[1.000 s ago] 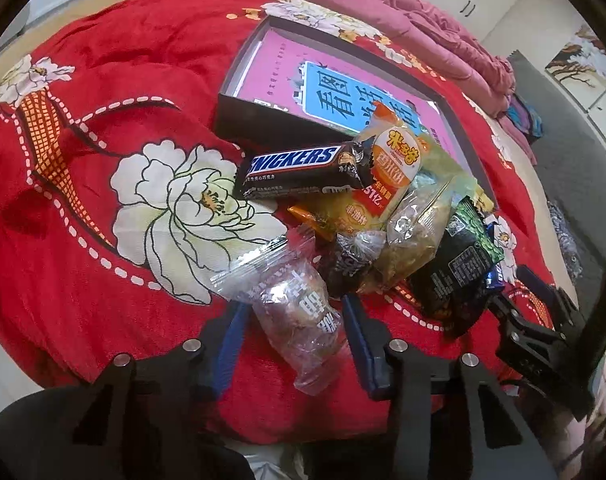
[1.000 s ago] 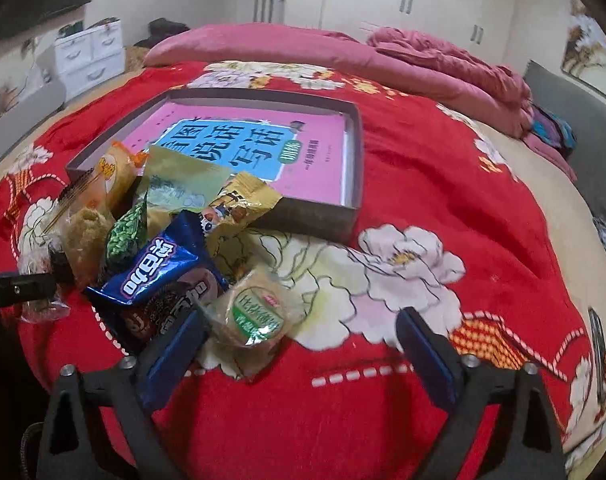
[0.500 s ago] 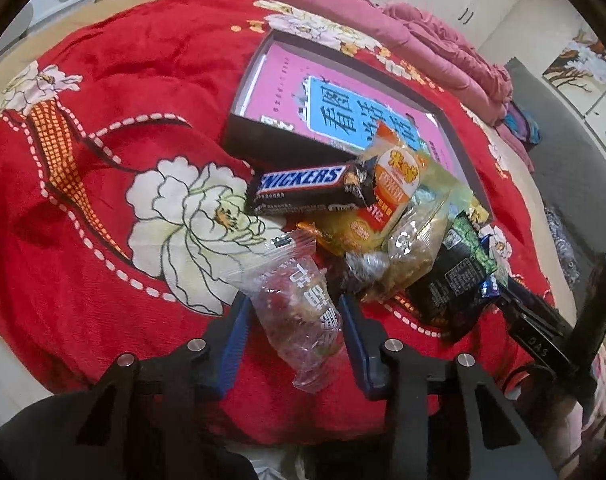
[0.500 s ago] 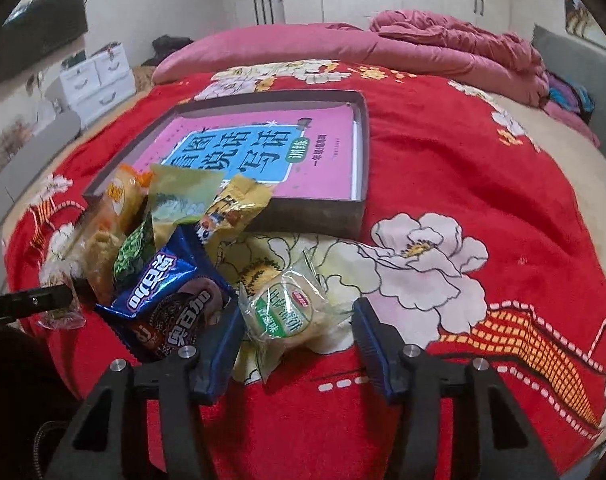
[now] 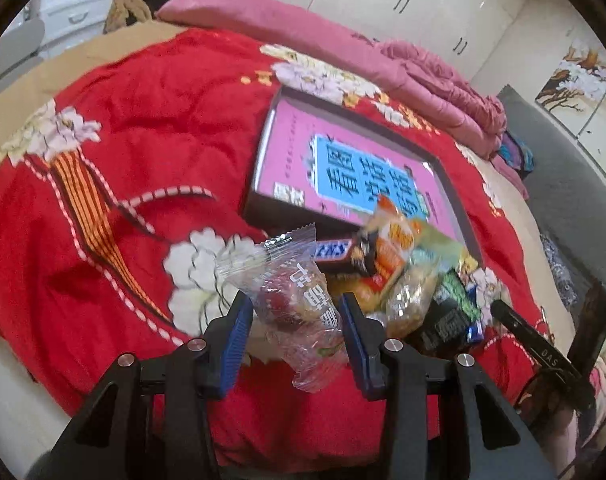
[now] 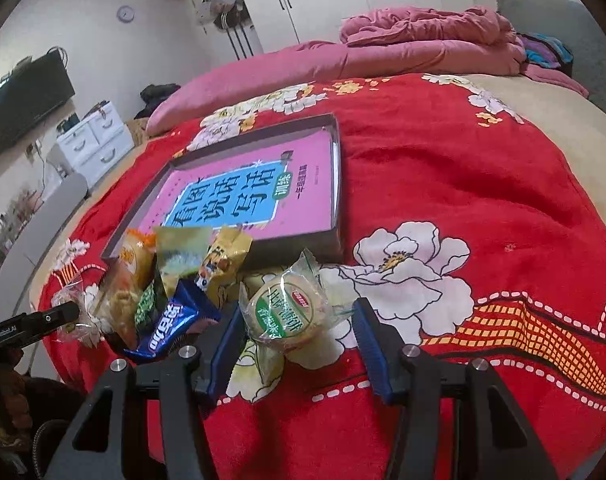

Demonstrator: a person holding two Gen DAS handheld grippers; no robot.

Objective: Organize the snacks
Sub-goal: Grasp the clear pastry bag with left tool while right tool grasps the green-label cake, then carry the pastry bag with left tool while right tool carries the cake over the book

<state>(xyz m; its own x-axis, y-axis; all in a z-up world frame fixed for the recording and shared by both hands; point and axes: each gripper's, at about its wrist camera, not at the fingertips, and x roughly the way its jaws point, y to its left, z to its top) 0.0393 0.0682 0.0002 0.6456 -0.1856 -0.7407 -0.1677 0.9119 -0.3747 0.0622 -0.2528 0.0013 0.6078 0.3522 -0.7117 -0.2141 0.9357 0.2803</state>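
My left gripper [image 5: 295, 308] is shut on a clear snack packet [image 5: 287, 280] with red and beige pieces inside, held up off the red blanket. My right gripper [image 6: 298, 314] is shut on a round pastry packet [image 6: 283, 304] with a green label; both blue pads press its wrapper. Between the two grippers lies a pile of snacks: a Snickers bar [image 5: 335, 250], a blue cookie packet [image 6: 171, 328], and orange, yellow and green packets. Behind the pile sits a shallow dark box [image 6: 295, 246] holding a pink book [image 6: 243, 196].
All of this is on a bed with a red flowered blanket [image 6: 443, 184]. A pink quilt [image 6: 423, 36] is bunched at the far side. White drawers [image 6: 95, 140] and a wall screen [image 6: 23, 100] stand to the left. The bed edge runs just below both grippers.
My left gripper has lifted the clear packet off the blanket toward the pile. My right gripper's jaws went from wide open to closed around the pastry packet, and the view rolled.
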